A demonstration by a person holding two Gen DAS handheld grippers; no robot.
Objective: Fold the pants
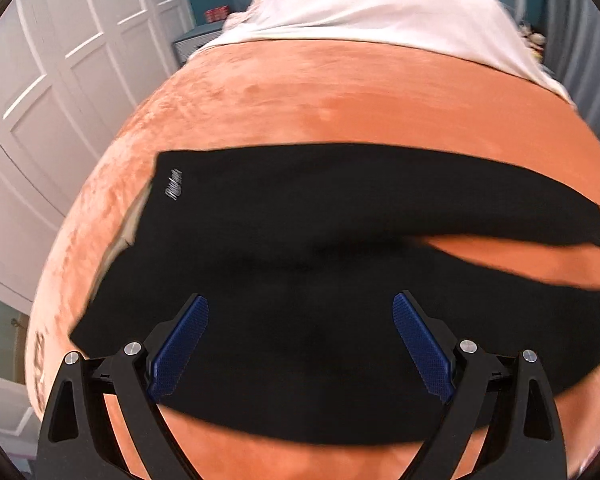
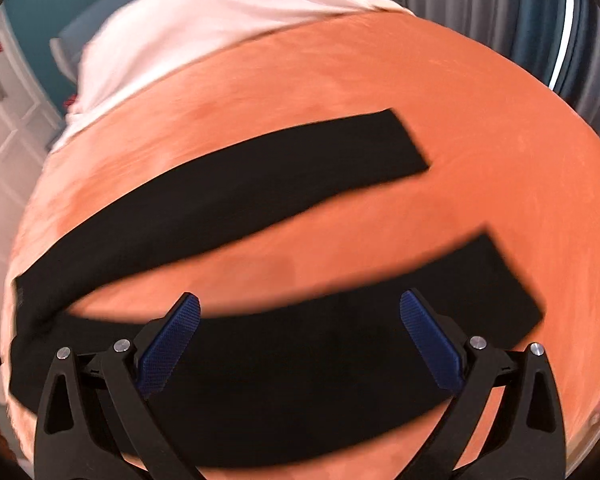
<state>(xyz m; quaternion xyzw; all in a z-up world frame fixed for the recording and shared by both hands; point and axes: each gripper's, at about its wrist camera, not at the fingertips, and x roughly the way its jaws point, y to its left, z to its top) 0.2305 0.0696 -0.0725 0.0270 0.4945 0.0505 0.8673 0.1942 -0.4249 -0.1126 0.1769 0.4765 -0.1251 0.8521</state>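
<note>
Hovering with fingers spread wide and empty, the left claw (image 1: 300, 308) and right claw (image 2: 300, 308) hang above flat black fabric pants (image 1: 300, 248); bare orange plush bedspread (image 1: 340, 96) lies ahead.

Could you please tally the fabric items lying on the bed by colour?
Black: 1, the pants, spread flat with both legs apart.
Orange: 1, the blanket under them.
White: 1, the sheet at the far end.
Total: 3.
</note>
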